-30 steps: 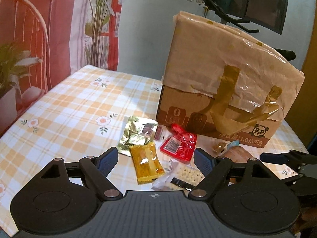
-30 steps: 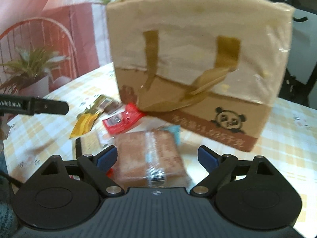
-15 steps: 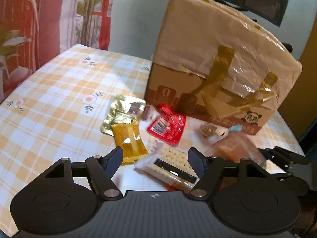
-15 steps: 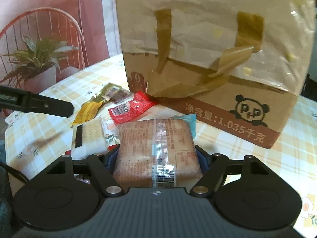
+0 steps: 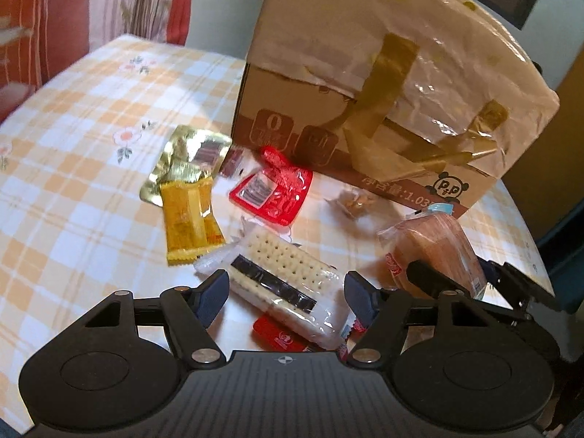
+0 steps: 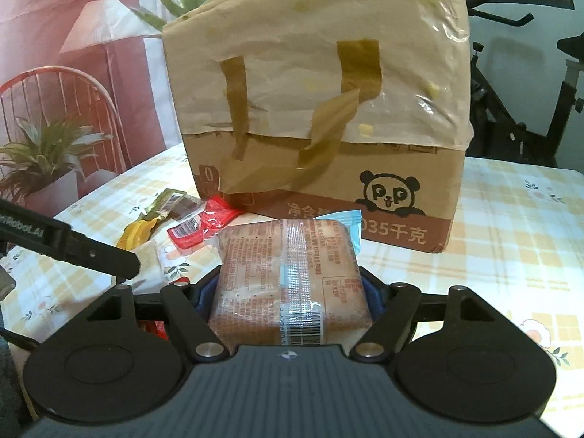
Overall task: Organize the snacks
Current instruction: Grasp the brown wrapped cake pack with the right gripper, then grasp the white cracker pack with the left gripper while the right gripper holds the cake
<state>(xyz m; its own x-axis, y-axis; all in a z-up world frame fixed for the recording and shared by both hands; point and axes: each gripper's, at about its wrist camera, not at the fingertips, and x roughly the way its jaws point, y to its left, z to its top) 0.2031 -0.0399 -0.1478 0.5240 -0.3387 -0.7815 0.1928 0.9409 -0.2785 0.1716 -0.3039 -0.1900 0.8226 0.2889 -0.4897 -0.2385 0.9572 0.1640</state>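
Since 1 second ago, the right gripper (image 6: 290, 292) has closed its 2 fingers on the brown bread packet (image 6: 292, 273), which then lay loose between open fingers; now both pads press its sides. The left gripper (image 5: 286, 290) has come down over the cracker packet (image 5: 277, 273), which now lies between its wide-open fingers, not yet gripped.

Around them on the checked tablecloth (image 5: 73, 182) lie the other snacks: a yellow wafer packet (image 5: 189, 219) overlapping a gold foil packet (image 5: 189, 157), a red packet (image 5: 273, 197) just in front of the cardboard box (image 5: 365, 109), and a small red sachet (image 5: 277, 335) partly under the crackers. In the left view the bread packet (image 5: 434, 248) sits near the box's right corner.

To do this step well, I would lift the bread gently, since the soft wrap may slip or squash, and keep it clear of the box wall. The left fingers should close across the crackers' narrow width, lightly, without catching the sachet beneath.
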